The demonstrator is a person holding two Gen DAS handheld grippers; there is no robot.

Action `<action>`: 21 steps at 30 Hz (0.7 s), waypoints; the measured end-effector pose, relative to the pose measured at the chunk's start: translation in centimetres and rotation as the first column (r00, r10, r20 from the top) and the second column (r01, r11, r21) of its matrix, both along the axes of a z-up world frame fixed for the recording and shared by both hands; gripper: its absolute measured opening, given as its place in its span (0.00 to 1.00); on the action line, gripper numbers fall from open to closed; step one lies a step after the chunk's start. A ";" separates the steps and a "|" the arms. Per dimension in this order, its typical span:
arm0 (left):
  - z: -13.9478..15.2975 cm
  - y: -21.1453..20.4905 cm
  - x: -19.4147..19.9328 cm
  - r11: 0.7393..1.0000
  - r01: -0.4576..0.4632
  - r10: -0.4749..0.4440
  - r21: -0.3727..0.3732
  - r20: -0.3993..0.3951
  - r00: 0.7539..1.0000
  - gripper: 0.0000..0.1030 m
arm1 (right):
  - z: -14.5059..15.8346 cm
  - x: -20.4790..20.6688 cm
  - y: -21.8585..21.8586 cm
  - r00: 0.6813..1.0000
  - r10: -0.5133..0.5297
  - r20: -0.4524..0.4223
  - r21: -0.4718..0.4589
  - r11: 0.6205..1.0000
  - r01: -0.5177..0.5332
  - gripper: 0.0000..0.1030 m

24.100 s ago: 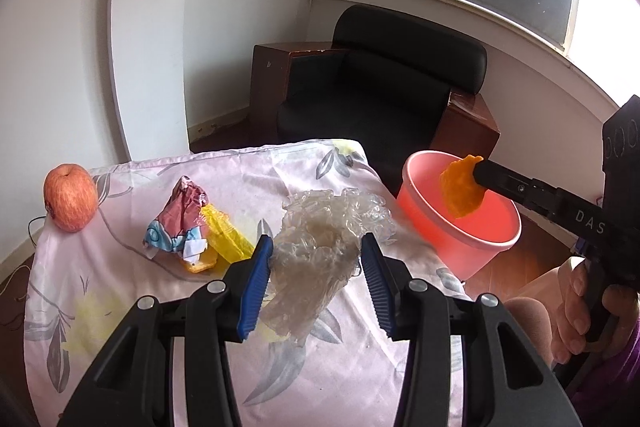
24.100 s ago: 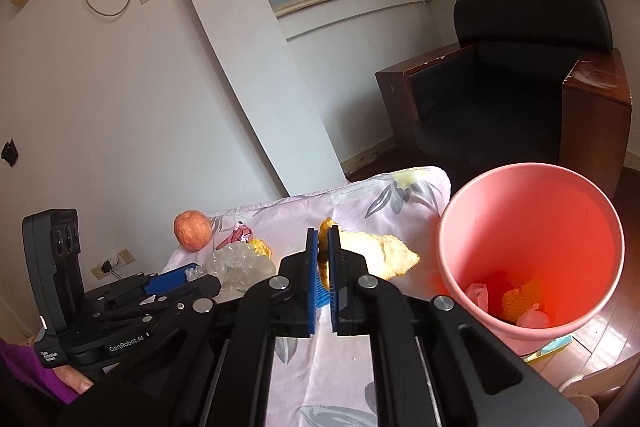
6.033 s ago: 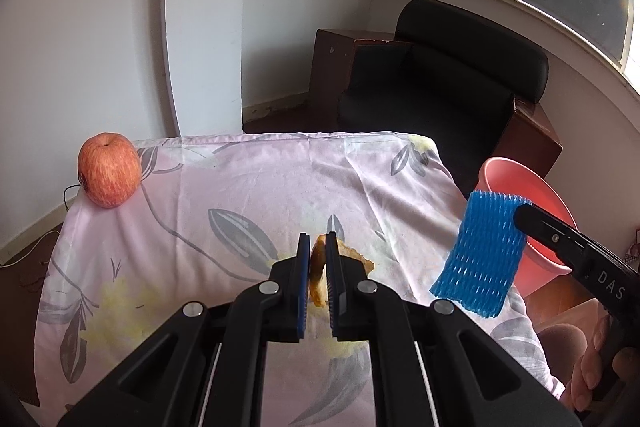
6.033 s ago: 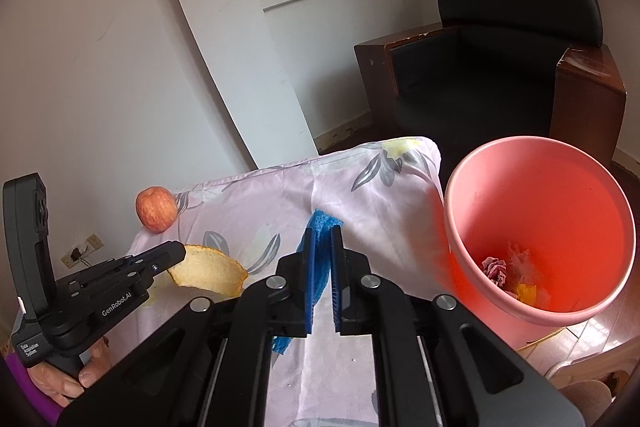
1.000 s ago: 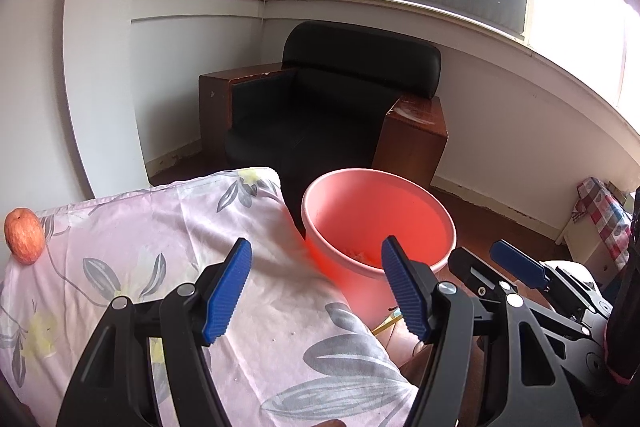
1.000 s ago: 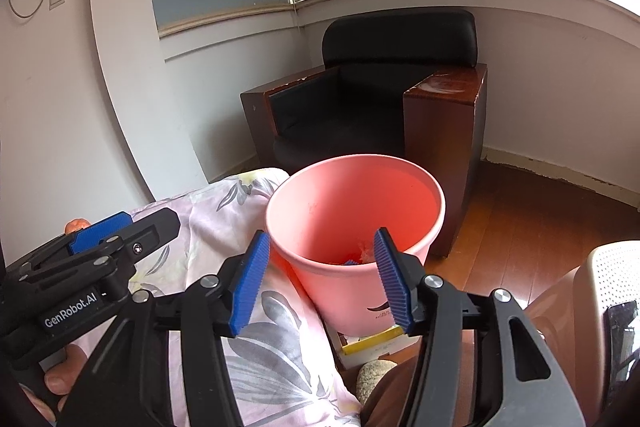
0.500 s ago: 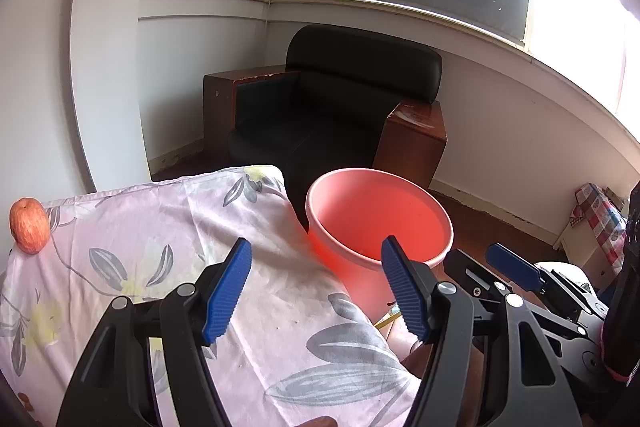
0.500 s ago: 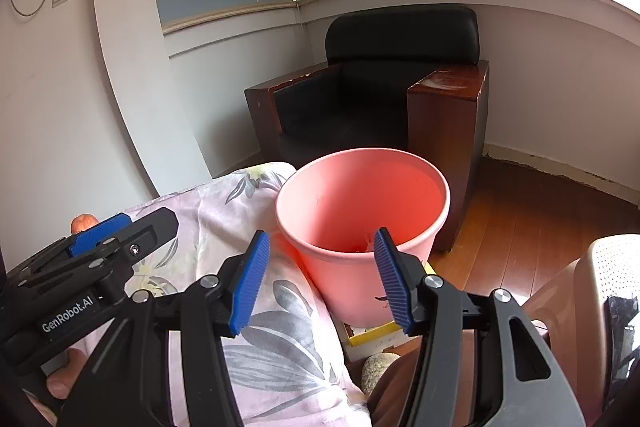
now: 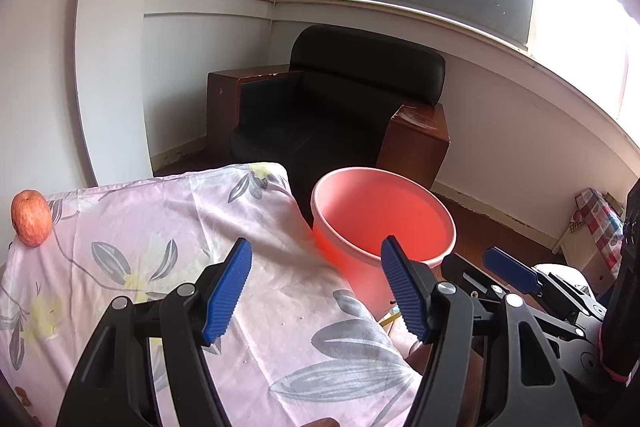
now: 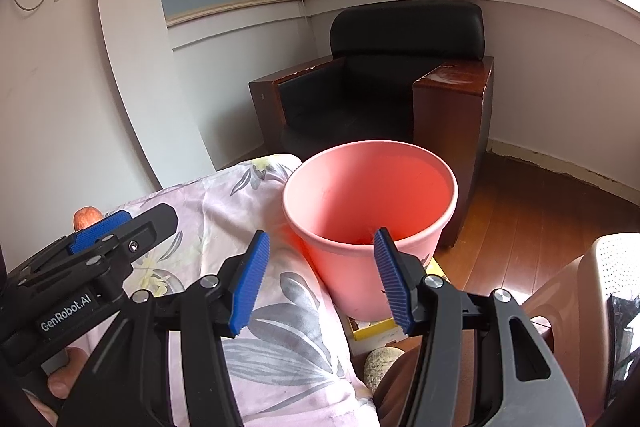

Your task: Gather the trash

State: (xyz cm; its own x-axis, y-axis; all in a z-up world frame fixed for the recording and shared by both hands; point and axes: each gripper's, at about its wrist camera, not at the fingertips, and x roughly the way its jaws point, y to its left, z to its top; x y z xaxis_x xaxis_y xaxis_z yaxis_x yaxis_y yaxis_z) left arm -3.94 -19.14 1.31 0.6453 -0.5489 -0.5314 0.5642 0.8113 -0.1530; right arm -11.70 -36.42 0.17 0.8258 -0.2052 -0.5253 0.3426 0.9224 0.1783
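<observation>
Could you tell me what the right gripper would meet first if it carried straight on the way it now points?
Most likely the pink bucket: the open right gripper aims at its near wall and rim, with nothing visible between, though depth is unclear.

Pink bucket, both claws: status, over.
Left claw open, empty. Right claw open, empty. Round pink plastic bucket upright beside floral-cloth table. Only red apple on cloth; nothing blocking.

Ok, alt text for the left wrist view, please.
The left gripper hangs open and empty over a floral tablecloth, its jaws framing a pink bucket beside the table. A red apple sits at the cloth's far left corner; the right gripper shows at lower right.
</observation>
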 end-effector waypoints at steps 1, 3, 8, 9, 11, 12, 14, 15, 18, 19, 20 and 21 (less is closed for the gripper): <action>0.0 0.0 0.0 1.000 0.000 0.000 0.000 -0.001 1.000 0.64 | -0.1 0.1 -0.1 1.000 0.001 -0.001 0.001 1.000 -0.001 0.54; 0.0 0.1 0.0 1.000 0.000 0.000 0.000 -0.001 1.000 0.64 | -0.1 0.1 0.0 1.000 0.002 -0.002 0.003 1.000 -0.002 0.54; -0.1 0.3 0.0 1.000 -0.004 0.004 -0.001 -0.004 1.000 0.64 | -0.2 0.3 0.0 1.000 0.007 -0.008 0.003 1.000 -0.007 0.54; -0.1 0.4 0.0 1.000 -0.005 0.005 -0.002 -0.004 1.000 0.64 | -0.2 0.3 0.0 1.000 0.008 -0.009 0.003 1.000 -0.008 0.54; -0.1 0.4 0.1 1.000 -0.005 0.005 -0.002 -0.005 1.000 0.64 | -0.2 0.4 0.1 1.000 0.009 -0.010 0.004 1.000 -0.009 0.54; -0.1 0.4 0.1 1.000 -0.005 0.005 -0.002 -0.005 1.000 0.64 | -0.2 0.5 0.0 1.000 0.010 -0.011 0.005 1.000 -0.010 0.54; 0.0 0.4 0.1 1.000 -0.005 0.005 -0.001 -0.004 1.000 0.64 | -0.2 0.4 0.1 1.000 0.011 -0.012 0.005 1.000 -0.011 0.54; 0.0 0.4 0.1 1.000 -0.005 0.005 -0.001 -0.004 1.000 0.64 | -0.2 0.4 0.1 1.000 0.012 -0.012 0.005 1.000 -0.012 0.54; 0.0 0.4 0.1 1.000 -0.005 0.005 -0.002 -0.005 1.000 0.64 | -0.2 0.4 0.1 1.000 0.014 -0.014 0.006 1.000 -0.014 0.54; 0.0 0.5 0.1 1.000 -0.004 0.004 -0.002 -0.005 1.000 0.64 | -0.2 0.4 0.1 1.000 0.014 -0.014 0.006 1.000 -0.014 0.54; 0.0 0.5 0.1 1.000 -0.004 0.004 -0.002 -0.004 1.000 0.64 | -0.2 0.4 0.2 1.000 0.013 -0.013 0.006 1.000 -0.013 0.54; 0.0 0.5 0.1 1.000 -0.004 0.004 -0.001 -0.003 1.000 0.64 | -0.2 0.3 0.2 1.000 0.013 -0.013 0.006 1.000 -0.013 0.54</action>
State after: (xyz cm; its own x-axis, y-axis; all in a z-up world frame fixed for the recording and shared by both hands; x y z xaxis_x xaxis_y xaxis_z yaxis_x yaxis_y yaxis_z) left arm -3.87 -18.66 1.31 0.6459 -0.5470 -0.5326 0.5605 0.8134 -0.1558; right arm -11.35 -36.25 -0.06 0.8217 -0.1910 -0.5369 0.3327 0.9257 0.1798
